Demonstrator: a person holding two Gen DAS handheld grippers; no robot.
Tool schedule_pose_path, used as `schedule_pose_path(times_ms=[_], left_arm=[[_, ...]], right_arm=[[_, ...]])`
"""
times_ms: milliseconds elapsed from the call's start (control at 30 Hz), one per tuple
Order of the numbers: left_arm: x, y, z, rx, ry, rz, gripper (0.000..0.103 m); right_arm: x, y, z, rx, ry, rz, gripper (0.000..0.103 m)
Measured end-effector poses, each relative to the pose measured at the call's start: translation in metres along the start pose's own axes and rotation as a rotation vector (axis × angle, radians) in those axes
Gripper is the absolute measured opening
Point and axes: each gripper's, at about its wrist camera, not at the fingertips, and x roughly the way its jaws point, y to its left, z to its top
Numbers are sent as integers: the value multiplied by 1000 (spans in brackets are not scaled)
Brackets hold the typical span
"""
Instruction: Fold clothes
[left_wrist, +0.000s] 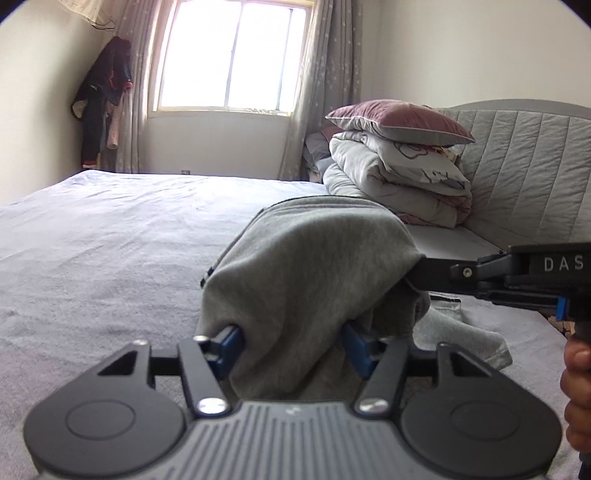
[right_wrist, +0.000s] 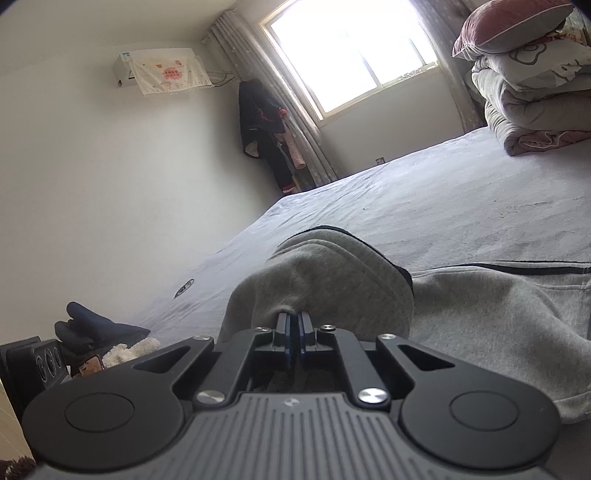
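While the left gripper stands half spread around a hanging fold of the grey sweatshirt, pads seemingly not yet pinching, the right gripper is clenched on the same lifted bunch; remaining cloth trails rightward across the bed.

A garment lies on the bed, a pillow atop bedding behind.

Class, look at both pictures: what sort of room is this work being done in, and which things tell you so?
Most likely a home bedroom. A bed with a padded headboard fills the room, folded quilts topped by a pillow sit on it, and clothes hang in the corner by the curtained window.
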Motion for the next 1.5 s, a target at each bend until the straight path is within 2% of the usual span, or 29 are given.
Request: schedule_pose_path(times_ms=[133, 333, 433, 567, 733, 767, 833, 900, 933, 1000, 1100, 1200, 1267, 1333, 1500], left_arm=[[-8, -4, -2, 22, -26, 20, 59], [-13, -7, -3, 48, -24, 61, 59], [-18, -9, -5, 79, -16, 50, 60], [-20, -16, -1, 132, -44, 22, 60], [-2, -28, 1, 194, -32, -7, 59], [0, -28, 1, 190, -30, -11, 56], [4, -28, 1, 182, -22, -12, 44], [7, -25, 1, 166, -13, -8, 9], [9, -22, 2, 154, -9, -6, 5], [10, -13, 4, 106, -2, 0, 4], [12, -1, 8, 48, 10, 15, 3], [12, 7, 9, 33, 0, 55, 3], [13, 14, 12, 13, -2, 81, 3], [13, 27, 17, -24, -1, 117, 3], [15, 72, 26, -144, 29, 239, 3]], right_arm=[[0, 1, 0, -12, 3, 7, 5], [1, -2, 1, -15, 3, 7, 5], [1, -2, 2, -20, 5, 4, 5], [2, -2, 1, -11, 6, 11, 5], [3, 2, 0, -25, 15, 18, 5], [4, 2, 0, -26, 16, 20, 5], [4, 1, 0, -23, 18, 30, 3], [4, 0, 0, -17, 21, 55, 1], [4, 1, 0, -24, 22, 57, 1], [4, 4, 0, -48, 27, 50, 5], [0, -1, 3, -41, 12, 19, 6], [-5, -15, 8, -12, -12, -28, 9], [-7, -25, 9, 1, -24, -72, 16], [-7, -34, 8, 5, -18, -121, 28], [10, -41, -5, 11, 53, -155, 30]])
